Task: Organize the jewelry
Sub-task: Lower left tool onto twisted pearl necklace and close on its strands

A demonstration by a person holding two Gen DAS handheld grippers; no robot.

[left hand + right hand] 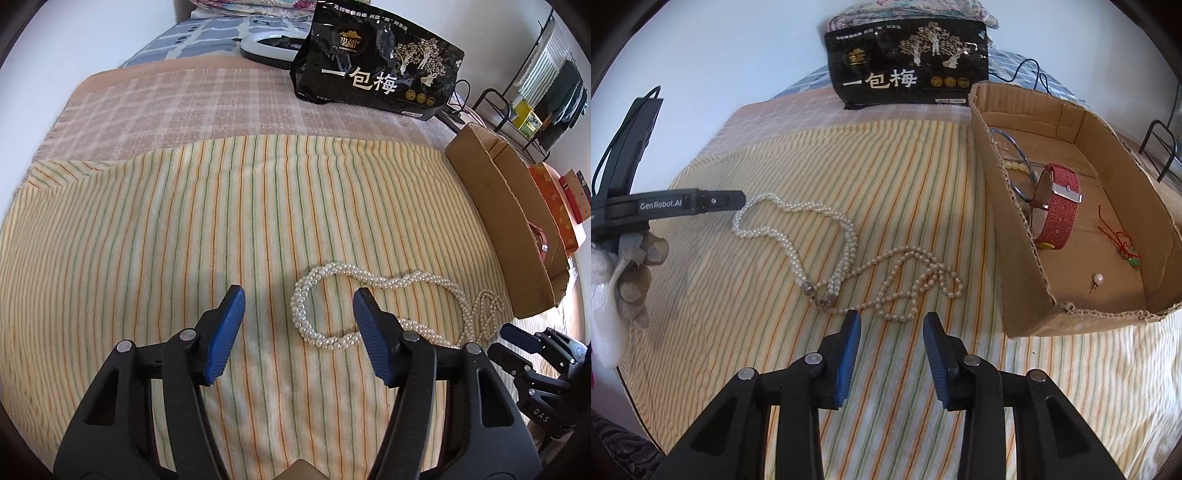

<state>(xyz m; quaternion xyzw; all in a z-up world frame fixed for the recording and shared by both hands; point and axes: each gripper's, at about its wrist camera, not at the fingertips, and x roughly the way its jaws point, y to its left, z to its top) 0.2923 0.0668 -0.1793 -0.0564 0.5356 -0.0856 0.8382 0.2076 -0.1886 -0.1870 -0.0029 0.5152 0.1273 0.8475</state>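
Both pearl necklaces lie on the striped towel [746, 332]: the twisted pearl necklace [306, 295] by the part-open, empty left tongs [299, 306], the thin pearl strand [916, 280] before the narrower, empty right tongs [891, 325]. This looks like the pick-up step; next, close on beads and carry them to the cardboard box [1027, 280].

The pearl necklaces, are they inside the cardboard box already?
No, both pearl necklaces lie on the striped cloth beside the cardboard box, which holds a red watch strap and other bits.

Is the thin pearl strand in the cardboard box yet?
No. The thin pearl strand lies on the striped cloth, outside the cardboard box.
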